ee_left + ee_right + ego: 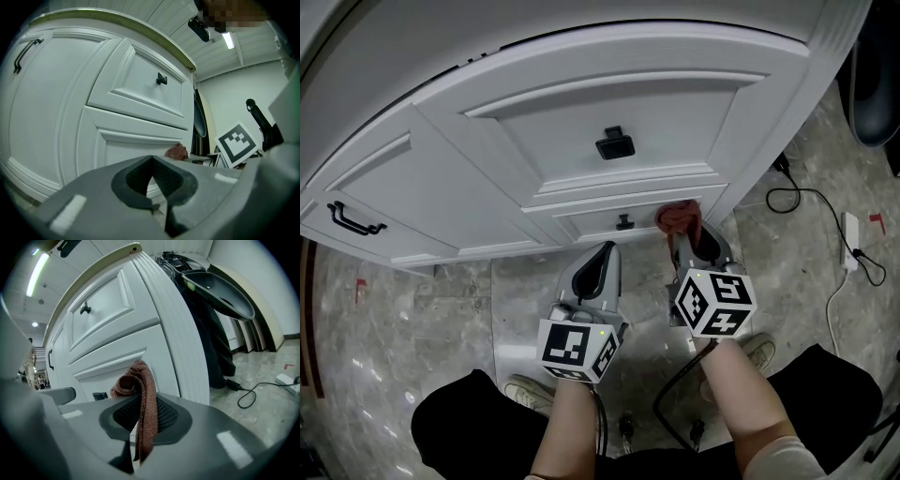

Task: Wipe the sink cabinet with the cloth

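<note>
The white sink cabinet (pixel 581 103) fills the upper part of the head view. My right gripper (pixel 688 234) is shut on a reddish-brown cloth (pixel 678 217), held at the right end of the low drawer front; contact with the cabinet cannot be told. In the right gripper view the cloth (pixel 142 380) stands pinched between the jaws of my right gripper (pixel 143 416), bunched above them and hanging below, with the cabinet (pixel 108 310) just beyond. My left gripper (pixel 602 253) sits to the left of it, short of the cabinet base. Its own view shows my left gripper (pixel 152 164) shut and empty, and the cloth (pixel 176 151) off to the right.
Black handles sit on the upper drawer (pixel 615 143), the low drawer (pixel 624 222) and the left door (pixel 354 220). A white power strip (pixel 849 242) and a black cable (pixel 797 197) lie on the marble floor at right. The person's shoes (pixel 530 389) are below the grippers.
</note>
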### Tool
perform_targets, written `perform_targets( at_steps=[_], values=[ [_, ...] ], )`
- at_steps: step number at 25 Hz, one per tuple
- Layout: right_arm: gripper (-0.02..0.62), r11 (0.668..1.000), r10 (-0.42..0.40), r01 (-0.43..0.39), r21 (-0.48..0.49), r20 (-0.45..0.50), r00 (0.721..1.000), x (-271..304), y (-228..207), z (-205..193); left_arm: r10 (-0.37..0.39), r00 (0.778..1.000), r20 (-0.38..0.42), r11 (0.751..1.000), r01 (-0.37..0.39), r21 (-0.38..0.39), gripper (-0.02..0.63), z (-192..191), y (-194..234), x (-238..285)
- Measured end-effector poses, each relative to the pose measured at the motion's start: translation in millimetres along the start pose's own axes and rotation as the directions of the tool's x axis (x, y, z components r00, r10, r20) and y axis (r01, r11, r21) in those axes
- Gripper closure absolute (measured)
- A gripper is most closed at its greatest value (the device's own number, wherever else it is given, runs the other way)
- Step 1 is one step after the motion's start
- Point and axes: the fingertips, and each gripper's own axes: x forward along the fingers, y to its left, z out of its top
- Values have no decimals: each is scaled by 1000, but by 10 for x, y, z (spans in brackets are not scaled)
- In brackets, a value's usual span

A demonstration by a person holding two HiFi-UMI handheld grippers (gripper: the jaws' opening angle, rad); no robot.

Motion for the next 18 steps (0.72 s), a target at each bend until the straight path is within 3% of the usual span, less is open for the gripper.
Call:
perform_targets(
  at_steps=[4,11,15,18],
  values=[
    [514,1000,-9,10,-29,9,1000,-58,-77,40,-3,1000,16,1000,4,-26,606,12,-71,56],
    [515,992,-122,122,-16,9,993,-226,-533,76,-22,1000,15,999,23,-44,606,-71,-231,115],
    [515,992,-122,122,2,-1,992,-300,-523,-28,-24,1000,2,999,24,-46,606,-188,-243,96],
    [515,997,-78,78,20,-38,996,-280,-305,-274,-10,1000,-6,1000,10,-23,606,-240,-161,28]
  ],
)
